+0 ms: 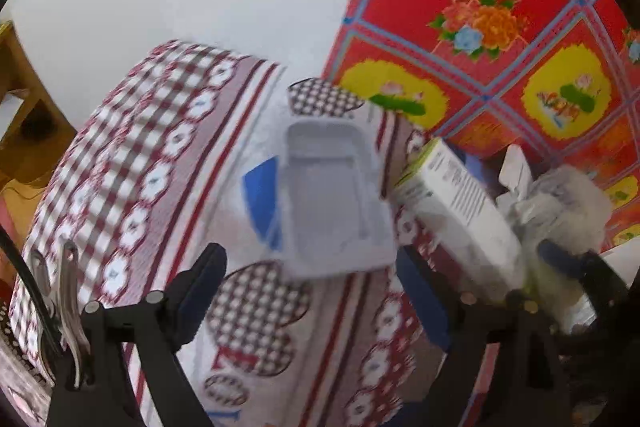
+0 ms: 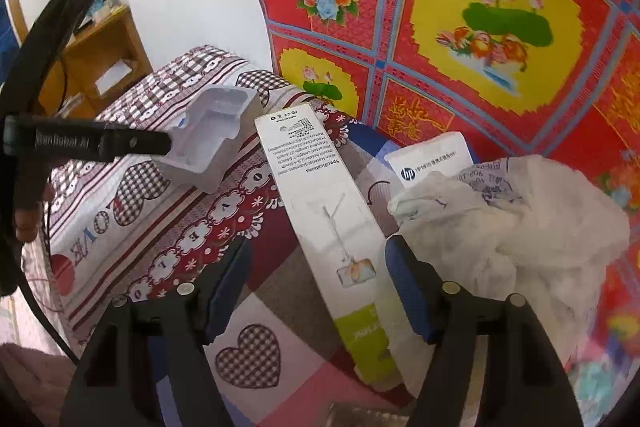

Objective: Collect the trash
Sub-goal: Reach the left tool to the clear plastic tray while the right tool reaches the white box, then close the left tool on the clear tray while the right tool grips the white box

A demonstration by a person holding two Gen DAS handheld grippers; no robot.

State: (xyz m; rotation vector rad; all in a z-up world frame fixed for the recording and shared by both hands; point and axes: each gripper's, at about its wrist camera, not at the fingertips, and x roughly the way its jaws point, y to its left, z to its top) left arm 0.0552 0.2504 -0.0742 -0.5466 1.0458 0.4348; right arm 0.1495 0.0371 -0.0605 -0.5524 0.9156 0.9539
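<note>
My left claw (image 1: 310, 291) stands wide open with nothing gripped. Just beyond its tips, toward twelve o'clock, the pale grey moulded plastic tray (image 1: 332, 199) lies on the red-and-white checked bedspread with hearts (image 1: 152, 163), blurred in this view, a blue patch showing at its nine o'clock edge.

My right claw (image 2: 316, 283) is also parted, though less widely. The long white cardboard box with printed specifications and a green end (image 2: 320, 211) runs between its blue-padded fingers (image 2: 408, 291); the pad on the three o'clock side sits right at the box's edge, the other stands clear, and I cannot tell that either pad presses on it. The box lies flat on the bedspread, slanting from eleven o'clock down to five.

At two o'clock of the right claw a crumpled white plastic bag with faint print (image 2: 516, 235) lies just beside the box. Behind it, at one o'clock, is a small white card with a round blue logo (image 2: 434, 157). The tray appears again at ten o'clock in the right wrist view, with the left claw's black finger touching or overlapping its near side. A red, yellow and blue floral cloth (image 2: 460, 27) rises behind everything, and a wooden shelf (image 2: 108, 55) stands at ten o'clock.
</note>
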